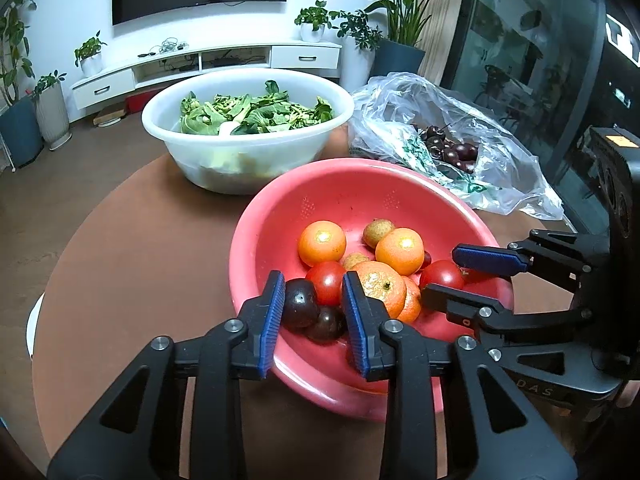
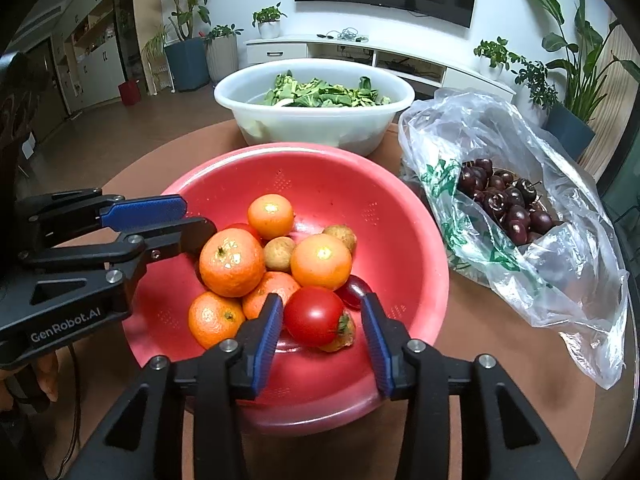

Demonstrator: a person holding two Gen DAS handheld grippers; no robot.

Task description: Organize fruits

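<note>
We see the fruits still mixed in the red colander (image 2: 400, 216) mid-counter: oranges, a tomato (image 2: 314, 316), dark plums (image 1: 300, 308), so sorting looks barely begun. Our right hand-held gripper (image 2: 322, 332) is open around the tomato, and our left hand-held gripper (image 1: 314, 320) is open around the plums. The cherries (image 2: 508, 204) sit bagged by the counter's right edge, and a white basin (image 2: 316, 120) of greens stands behind.

A red perforated colander (image 2: 400, 240) holds the mixed fruit: several oranges (image 2: 232, 262) heaped in the middle, red tomatoes (image 2: 314, 316) toward the near rim, small tan longans (image 2: 279, 254) between them, and dark plums (image 1: 300, 308) at one side. Dark cherries (image 2: 508, 204) lie in an open clear plastic bag (image 2: 560, 280) beside it.
</note>
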